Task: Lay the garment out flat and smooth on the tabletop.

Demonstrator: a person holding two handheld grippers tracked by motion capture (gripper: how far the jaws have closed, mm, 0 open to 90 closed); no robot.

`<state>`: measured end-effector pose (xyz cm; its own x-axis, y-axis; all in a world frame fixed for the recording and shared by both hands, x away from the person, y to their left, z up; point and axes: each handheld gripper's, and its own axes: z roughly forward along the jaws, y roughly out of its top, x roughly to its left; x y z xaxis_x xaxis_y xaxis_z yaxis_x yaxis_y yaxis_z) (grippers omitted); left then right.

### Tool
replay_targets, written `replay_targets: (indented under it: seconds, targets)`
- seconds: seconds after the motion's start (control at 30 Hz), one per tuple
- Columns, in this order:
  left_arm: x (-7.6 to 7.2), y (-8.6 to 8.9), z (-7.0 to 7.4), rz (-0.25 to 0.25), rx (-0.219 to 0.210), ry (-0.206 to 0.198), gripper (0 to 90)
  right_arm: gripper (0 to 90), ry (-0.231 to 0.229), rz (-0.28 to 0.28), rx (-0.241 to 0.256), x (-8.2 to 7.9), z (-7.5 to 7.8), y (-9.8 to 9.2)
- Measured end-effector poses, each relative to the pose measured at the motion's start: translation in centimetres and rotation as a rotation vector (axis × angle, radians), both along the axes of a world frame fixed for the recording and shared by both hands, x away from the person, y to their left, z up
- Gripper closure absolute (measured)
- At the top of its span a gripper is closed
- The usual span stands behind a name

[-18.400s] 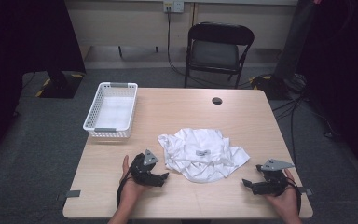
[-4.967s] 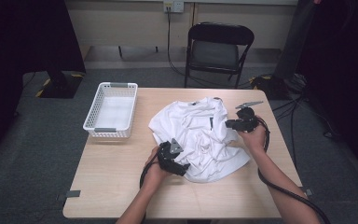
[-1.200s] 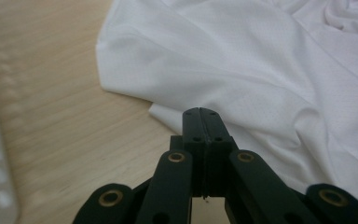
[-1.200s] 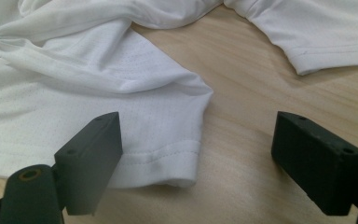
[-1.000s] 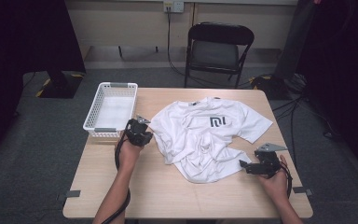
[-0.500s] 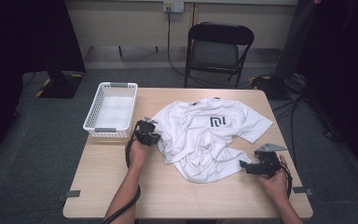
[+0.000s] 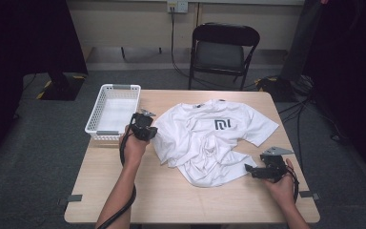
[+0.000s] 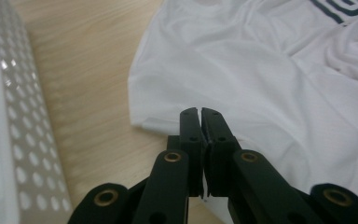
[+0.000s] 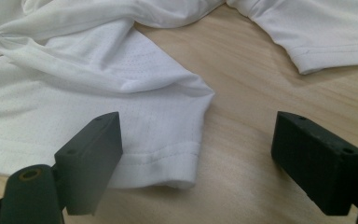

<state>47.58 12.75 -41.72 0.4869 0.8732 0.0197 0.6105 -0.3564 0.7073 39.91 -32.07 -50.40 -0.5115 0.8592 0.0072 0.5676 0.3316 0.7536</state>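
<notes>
A white T-shirt (image 7: 205,143) with a dark logo lies face up and rumpled on the wooden table (image 7: 171,195). My left gripper (image 7: 145,126) is at the shirt's left sleeve, next to the basket. Its jaws are shut (image 8: 200,113) over the sleeve hem, with white cloth (image 8: 270,74) pinched between them. My right gripper (image 7: 249,170) rests low at the front right, pointing left at the shirt's bottom corner. Its jaws stand wide open (image 9: 196,154), one over the hemmed corner (image 9: 168,158) and one over bare wood.
A white perforated basket (image 7: 98,132) stands at the table's left edge, its wall (image 8: 9,140) close beside my left gripper. A black folding chair (image 7: 224,47) stands behind the table. Bare wood runs along the front edge.
My left gripper moved right from the basket to the sleeve, then slightly back and away, drawing the sleeve outward. The right gripper has stayed at the bottom corner.
</notes>
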Motion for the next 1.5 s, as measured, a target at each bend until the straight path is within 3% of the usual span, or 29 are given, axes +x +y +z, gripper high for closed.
replay_targets:
  seconds: [0.07,0.2,0.23,0.27,0.3,0.37,0.47,0.57,0.67,0.83,0.9,1.1,1.2,1.27,1.33,1.5]
  targets:
    - [-0.1,-1.7,0.5,-0.053,-0.001,-0.009,88.0,15.0,0.001,0.000,0.000,0.0,0.0,0.0]
    - [-1.0,-6.9,0.5,-0.269,-0.052,-0.011,85.6,15.0,0.001,0.000,0.000,0.0,0.0,0.0]
    - [-1.2,-7.8,0.4,-0.304,-0.062,-0.037,76.7,15.0,0.001,0.000,0.000,0.0,0.0,0.0]
    - [-1.3,-8.5,0.5,-0.316,-0.043,-0.061,65.8,15.0,0.000,0.000,0.000,0.0,0.0,0.0]
    - [-1.3,-8.8,0.5,-0.314,-0.027,-0.082,59.6,15.0,0.001,0.000,0.000,0.0,0.0,0.0]
    - [-0.9,-8.5,0.4,-0.284,-0.030,-0.080,51.8,15.0,0.001,0.000,0.000,0.0,0.0,0.0]
    - [-0.3,-6.9,0.1,-0.210,-0.022,-0.071,47.8,15.0,0.001,0.000,0.000,0.0,0.0,0.0]
    - [0.2,-5.8,-0.6,-0.180,-0.021,-0.039,48.7,15.0,0.000,0.000,0.000,0.0,0.0,0.0]
    - [0.0,-6.3,-1.4,-0.211,-0.015,-0.017,49.4,15.0,0.000,0.001,-0.001,0.0,0.0,0.0]
    - [-0.8,-8.8,-2.3,-0.298,-0.011,0.004,49.3,15.0,0.000,0.000,0.000,0.0,0.0,0.0]
    - [-0.9,-9.5,-2.6,-0.303,-0.010,0.006,49.1,15.0,0.000,0.000,0.000,0.0,0.0,0.0]
    - [-0.5,-10.7,-3.7,-0.311,0.029,0.026,60.6,15.0,0.000,0.000,-0.001,0.0,0.0,0.0]
    - [-0.3,-11.0,-4.1,-0.304,0.040,0.054,76.7,15.0,0.000,0.000,0.000,0.0,0.0,0.0]
    - [-0.1,-11.0,-4.1,-0.280,0.021,0.084,86.4,15.0,0.000,0.000,0.000,0.0,0.0,0.0]
    - [0.1,-10.6,-3.9,-0.265,0.008,0.096,88.5,15.0,0.000,0.000,-0.001,0.0,0.0,0.0]
    - [0.1,-9.0,-2.8,-0.236,-0.006,0.067,88.7,15.0,0.001,0.000,0.000,0.0,0.0,0.0]
